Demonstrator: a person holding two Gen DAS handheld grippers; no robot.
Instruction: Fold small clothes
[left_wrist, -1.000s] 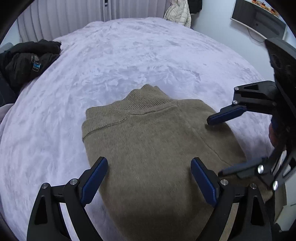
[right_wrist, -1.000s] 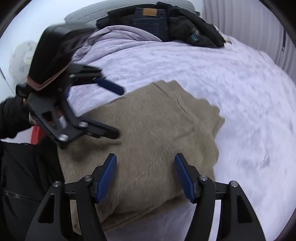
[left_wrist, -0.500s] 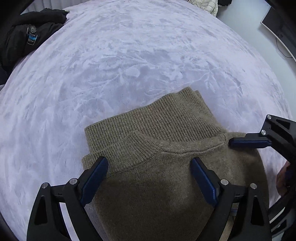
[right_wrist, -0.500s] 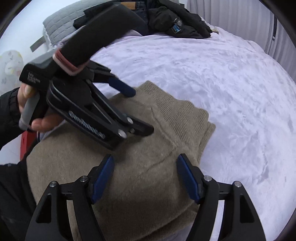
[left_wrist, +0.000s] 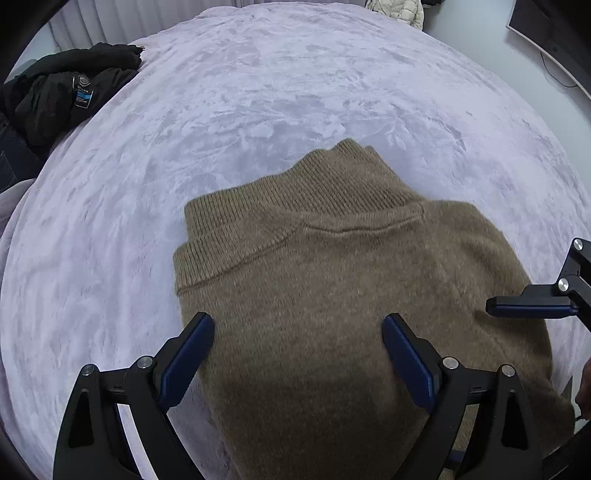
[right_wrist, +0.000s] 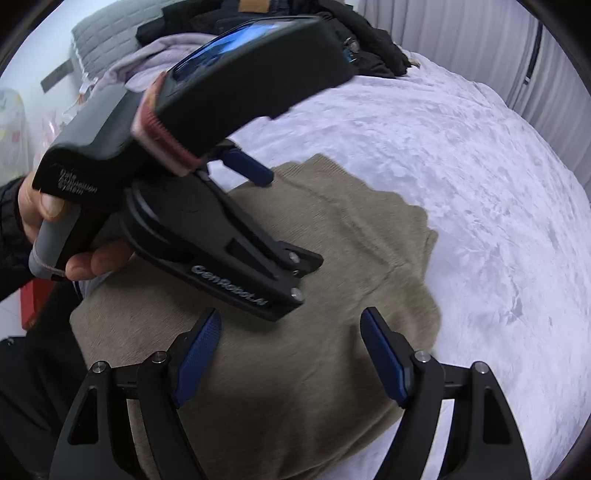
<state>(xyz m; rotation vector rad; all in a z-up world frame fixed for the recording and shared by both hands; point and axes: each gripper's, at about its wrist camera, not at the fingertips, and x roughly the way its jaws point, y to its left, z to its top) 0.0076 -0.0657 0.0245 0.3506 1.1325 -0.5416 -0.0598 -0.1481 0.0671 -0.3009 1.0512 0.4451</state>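
Note:
An olive-brown knit sweater (left_wrist: 332, 295) lies folded on the lavender fleece bedspread (left_wrist: 258, 110), its ribbed edge pointing away from me. My left gripper (left_wrist: 297, 328) hovers over the sweater's near half, open, with nothing pinched. One finger (left_wrist: 528, 307) of my right gripper reaches in over the sweater's right side. In the right wrist view my right gripper (right_wrist: 291, 328) is above the sweater (right_wrist: 351, 258). Its jaws are opening, with only the flat cloth below them. A hand (right_wrist: 40, 206) holds the left gripper (right_wrist: 291, 219) just ahead, over the same sweater.
A heap of black clothes (left_wrist: 74, 88) sits at the bed's far left corner, also seen as dark clothes (right_wrist: 369, 48) in the right wrist view. A white puffy jacket (left_wrist: 399, 11) and a screen (left_wrist: 546, 33) stand beyond the bed. Bare bedspread (right_wrist: 480, 184) surrounds the sweater.
Both grippers shifted over the sweater. The left one went toward the ribbed edge, then back. The left gripper now looms closer in the right wrist view. The right jaws stand wider.

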